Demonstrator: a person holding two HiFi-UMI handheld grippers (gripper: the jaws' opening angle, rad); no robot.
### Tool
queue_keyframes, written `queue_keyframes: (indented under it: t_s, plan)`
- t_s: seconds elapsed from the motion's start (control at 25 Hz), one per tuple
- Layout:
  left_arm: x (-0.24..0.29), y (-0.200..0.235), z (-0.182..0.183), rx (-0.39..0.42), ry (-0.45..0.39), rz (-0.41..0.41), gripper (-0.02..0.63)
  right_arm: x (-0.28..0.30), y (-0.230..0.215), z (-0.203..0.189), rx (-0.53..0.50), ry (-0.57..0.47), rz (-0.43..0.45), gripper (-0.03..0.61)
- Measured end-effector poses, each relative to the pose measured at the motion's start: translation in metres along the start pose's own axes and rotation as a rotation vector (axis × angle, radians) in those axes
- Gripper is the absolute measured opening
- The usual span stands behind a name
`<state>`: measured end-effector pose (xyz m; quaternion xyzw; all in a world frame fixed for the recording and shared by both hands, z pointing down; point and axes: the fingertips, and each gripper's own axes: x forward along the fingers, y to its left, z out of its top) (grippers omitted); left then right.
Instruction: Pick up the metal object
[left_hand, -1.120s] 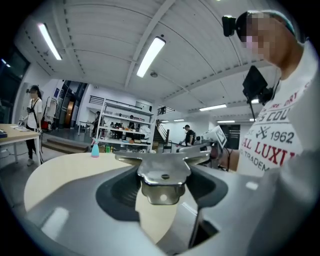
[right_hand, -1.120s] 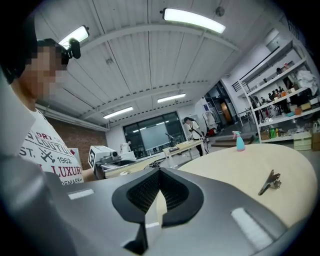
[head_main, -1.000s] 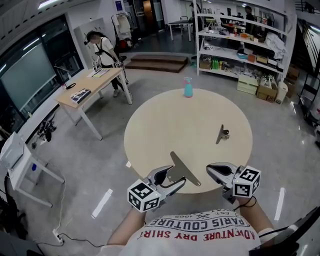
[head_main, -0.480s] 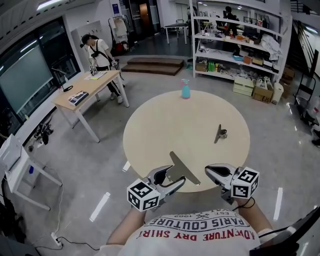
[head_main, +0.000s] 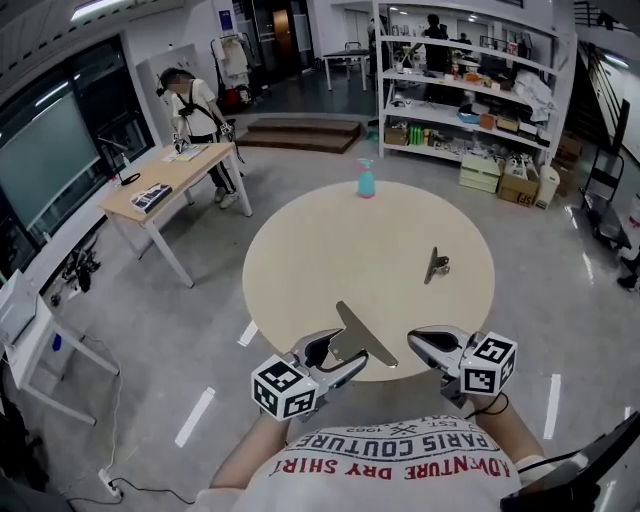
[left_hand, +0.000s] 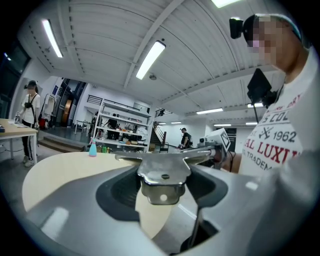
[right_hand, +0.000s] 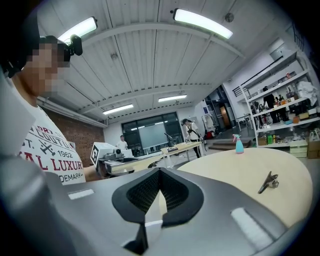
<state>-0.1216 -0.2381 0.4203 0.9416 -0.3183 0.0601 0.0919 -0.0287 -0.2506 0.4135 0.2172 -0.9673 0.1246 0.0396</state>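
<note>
A flat T-shaped metal piece (head_main: 358, 338) is clamped by its tab in my left gripper (head_main: 335, 360), over the near edge of the round beige table (head_main: 330, 260). In the left gripper view the tab with its hole (left_hand: 162, 182) sits between the jaws, and its long bar runs across at their tips. My right gripper (head_main: 422, 341) hovers just right of it at the table's edge. Its jaws (right_hand: 160, 175) are shut with nothing in them. A small metal clip (head_main: 434, 265) lies on the table's right half, also seen as the clip (right_hand: 268, 182).
A blue spray bottle (head_main: 366, 178) stands at the table's far edge. A wooden desk (head_main: 165, 180) with a person beside it is at the far left. Shelving (head_main: 470, 80) with boxes lines the back right.
The left gripper keeps its hold on the metal piece without moving. The right gripper has drifted slightly sideways. The person by the desk has shifted a little.
</note>
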Motion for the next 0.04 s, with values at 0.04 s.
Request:
queue_keyframes:
  t_s: [0.04]
  plan:
    - [0.0,-0.0008,0.0007,0.0,-0.003,-0.002,0.279,-0.0009,0.0004,0.0001,0.002,-0.003,-0.001,0.002]
